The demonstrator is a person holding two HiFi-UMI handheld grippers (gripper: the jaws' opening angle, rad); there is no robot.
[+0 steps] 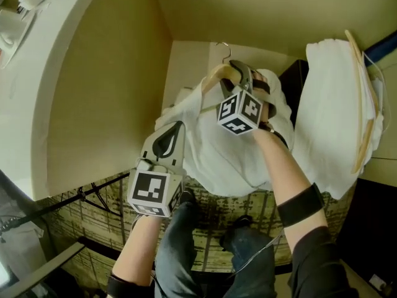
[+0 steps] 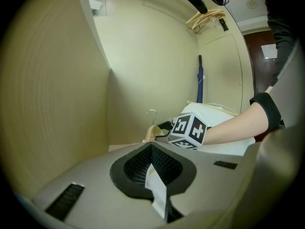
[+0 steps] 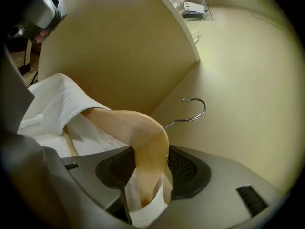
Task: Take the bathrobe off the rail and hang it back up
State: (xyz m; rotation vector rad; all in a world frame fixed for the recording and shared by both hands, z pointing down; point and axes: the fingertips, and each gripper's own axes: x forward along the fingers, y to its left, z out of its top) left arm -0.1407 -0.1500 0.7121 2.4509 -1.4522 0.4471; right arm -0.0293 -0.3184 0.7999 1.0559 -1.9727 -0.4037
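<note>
Beige wardrobe walls (image 1: 105, 92); left tongs (image 2: 152, 151) pinched on bathrobe (image 1: 223, 148), right tongs (image 3: 148, 150) clamped on wooden hanger (image 3: 138, 130).

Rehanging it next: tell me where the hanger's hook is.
Head view, top centre: the hook sits free against the beige wall, just above the right tongs clamping the wooden hanger.

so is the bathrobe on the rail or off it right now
Off. The metal hook is caught on nothing, and the right hand-held gripper clamps the wooden hanger that carries the bathrobe.
</note>
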